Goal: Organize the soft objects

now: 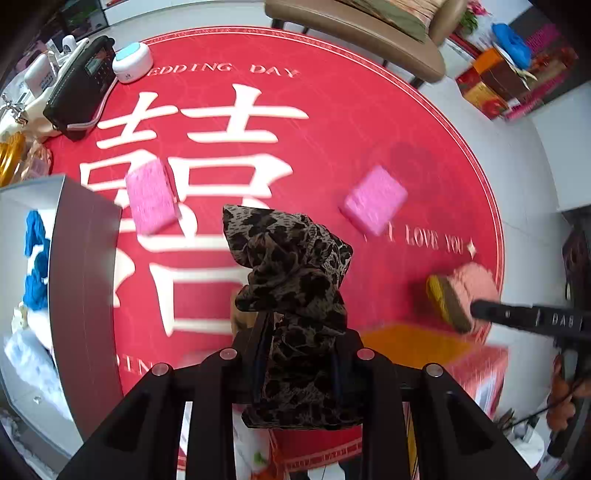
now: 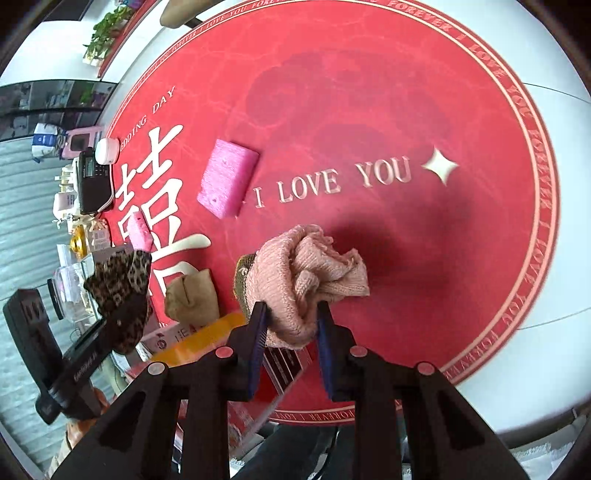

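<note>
My left gripper [image 1: 297, 354] is shut on a leopard-print cloth [image 1: 291, 273] and holds it above the red round mat [image 1: 332, 122]; the cloth also shows in the right wrist view [image 2: 122, 284]. My right gripper [image 2: 290, 325] is shut on a pink knitted item [image 2: 306, 273] with a brown-and-yellow cuff, also visible at the right of the left wrist view [image 1: 461, 291]. Two pink sponges [image 1: 149, 195] [image 1: 375, 199] lie on the mat. A tan soft piece [image 2: 192, 295] lies near the mat's front edge.
A grey-walled box [image 1: 85, 280] at the left holds blue and white soft things [image 1: 35, 258]. A black radio [image 1: 81, 88], a white-and-blue round case [image 1: 132, 62] and bottles stand at the far left. An orange-and-red box [image 1: 443, 350] sits in front. A chair [image 1: 354, 33] stands behind.
</note>
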The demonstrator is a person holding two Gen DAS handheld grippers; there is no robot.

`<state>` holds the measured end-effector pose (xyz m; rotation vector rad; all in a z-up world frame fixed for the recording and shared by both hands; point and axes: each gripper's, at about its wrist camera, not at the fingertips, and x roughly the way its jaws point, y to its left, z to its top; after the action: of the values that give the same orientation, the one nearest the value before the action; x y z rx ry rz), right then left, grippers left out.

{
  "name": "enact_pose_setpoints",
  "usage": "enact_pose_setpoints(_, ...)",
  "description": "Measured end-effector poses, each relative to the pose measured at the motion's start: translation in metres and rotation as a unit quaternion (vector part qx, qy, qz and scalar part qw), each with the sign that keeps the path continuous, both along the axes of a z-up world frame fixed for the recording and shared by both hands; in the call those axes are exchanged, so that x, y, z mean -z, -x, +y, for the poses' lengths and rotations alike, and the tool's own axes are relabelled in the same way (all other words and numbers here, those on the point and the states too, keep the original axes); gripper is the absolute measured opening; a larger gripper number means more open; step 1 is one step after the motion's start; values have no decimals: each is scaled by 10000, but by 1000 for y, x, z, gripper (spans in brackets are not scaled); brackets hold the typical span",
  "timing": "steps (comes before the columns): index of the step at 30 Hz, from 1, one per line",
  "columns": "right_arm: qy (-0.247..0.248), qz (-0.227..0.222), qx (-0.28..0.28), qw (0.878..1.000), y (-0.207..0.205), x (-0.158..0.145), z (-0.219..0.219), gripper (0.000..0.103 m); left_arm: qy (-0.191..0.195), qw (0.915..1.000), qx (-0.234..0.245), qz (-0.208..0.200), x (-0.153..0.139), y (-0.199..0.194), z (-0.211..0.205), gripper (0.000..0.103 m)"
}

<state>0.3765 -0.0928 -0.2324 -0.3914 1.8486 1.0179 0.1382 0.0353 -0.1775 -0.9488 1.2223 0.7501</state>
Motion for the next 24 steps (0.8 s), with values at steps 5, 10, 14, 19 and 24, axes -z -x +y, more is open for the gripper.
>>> enact_pose_setpoints(5, 77, -87, 97, 9999, 7, -7, -27, 28, 140, 9997, 192, -45, -4, 12, -31, 28)
enact_pose_setpoints(10, 176, -149, 216, 9995, 20, -11, -57, 28, 235, 9990, 374, -115, -9, 25, -61, 28)
enact_pose_setpoints(14, 288, -172, 293, 9990, 33, -10, -78, 28, 300, 9983, 475, -171, -11, 33, -80, 28)
enact_pose_setpoints(19, 353, -278, 277, 9986, 50, -14, -100, 28, 398, 9969, 640, -242, -10, 44, -105, 28)
enact_pose_setpoints(24, 457, -492, -73, 9977, 76, -20, -116, 28, 429, 9922, 1123, -340, -17, 48, -137, 28)
